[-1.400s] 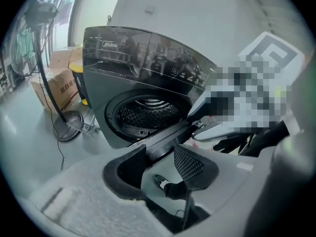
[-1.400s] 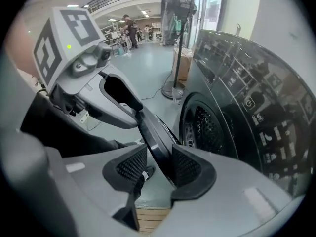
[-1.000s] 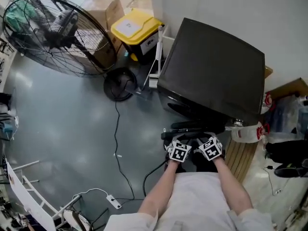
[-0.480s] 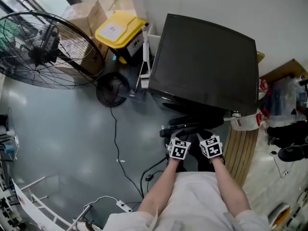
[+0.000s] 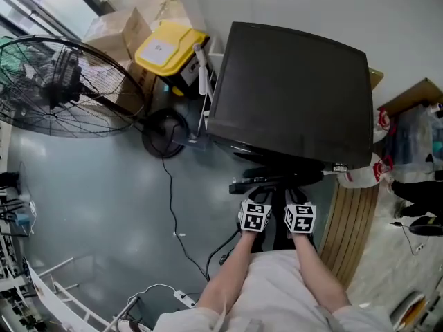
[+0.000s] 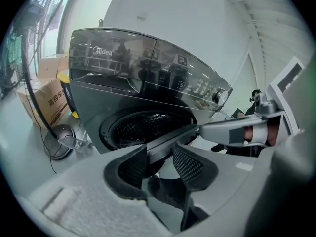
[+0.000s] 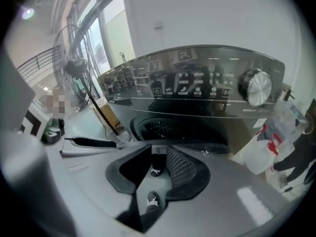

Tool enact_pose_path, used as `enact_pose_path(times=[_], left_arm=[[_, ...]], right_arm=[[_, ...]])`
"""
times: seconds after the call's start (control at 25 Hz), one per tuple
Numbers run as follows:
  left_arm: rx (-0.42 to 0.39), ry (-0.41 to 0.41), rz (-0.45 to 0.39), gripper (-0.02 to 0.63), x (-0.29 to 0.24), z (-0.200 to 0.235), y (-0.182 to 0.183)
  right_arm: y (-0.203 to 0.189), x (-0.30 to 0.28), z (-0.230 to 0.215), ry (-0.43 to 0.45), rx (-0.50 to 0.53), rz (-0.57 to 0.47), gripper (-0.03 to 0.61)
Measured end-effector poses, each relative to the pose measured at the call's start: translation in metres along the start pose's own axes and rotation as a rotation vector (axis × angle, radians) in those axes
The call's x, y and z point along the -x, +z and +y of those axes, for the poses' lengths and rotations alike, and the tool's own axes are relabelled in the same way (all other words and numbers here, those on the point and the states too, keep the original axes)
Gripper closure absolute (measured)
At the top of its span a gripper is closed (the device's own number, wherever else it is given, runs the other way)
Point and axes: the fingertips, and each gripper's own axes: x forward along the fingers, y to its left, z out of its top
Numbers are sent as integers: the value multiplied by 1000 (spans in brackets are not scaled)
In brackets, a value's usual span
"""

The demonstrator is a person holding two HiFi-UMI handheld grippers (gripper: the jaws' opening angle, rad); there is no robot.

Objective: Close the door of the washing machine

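A black front-loading washing machine point(image 5: 291, 95) stands against the wall. Its round door point(image 5: 277, 180) hangs open toward me over the floor. Both grippers sit at the door's outer edge. In the left gripper view the drum point(image 6: 143, 127) is dark, and the door's rim point(image 6: 182, 136) runs across the tips of my left gripper point(image 6: 158, 152), whose jaws stand wide apart. My right gripper point(image 7: 159, 152) is closing, with the rim point(image 7: 197, 146) filling the gap between its pad tips. From above, the left gripper point(image 5: 257, 198) and right gripper point(image 5: 294, 198) are side by side.
A large floor fan point(image 5: 62, 81) with a round base point(image 5: 165, 133) stands at left. A yellow-lidded bin point(image 5: 166, 47) and cardboard boxes point(image 5: 118, 33) are behind it. A cable point(image 5: 173, 213) crosses the grey floor. A wooden slat mat point(image 5: 353, 220) and a white jug point(image 5: 360, 175) lie at right.
The right gripper has rolled so its marker cube sits square. Both grippers have shifted a little along the door's edge. The head view has swung slightly.
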Motion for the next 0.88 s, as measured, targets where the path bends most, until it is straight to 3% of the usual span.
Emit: enact_pose_path(times=[0.24,0.32,0.44,0.64,0.88], left_arm=[[74,41,-24,453,-9,13,11],[84,47,-30,460,-10,15,15],[87,36,-63,560,-9,12,24],[86,34,-41,615,-19,8,21],[132,40,-55,615,-27,15,32]], right_arm=[[4,-15,4,-7,-58,-37,482],[8,-18,3,-11,-78,-45,511],[16,-22,3,2,-82,-63,500],[18,-26,-5,-18,-139,-69,509],[19,-28,-20,-76,-227,-65,575]])
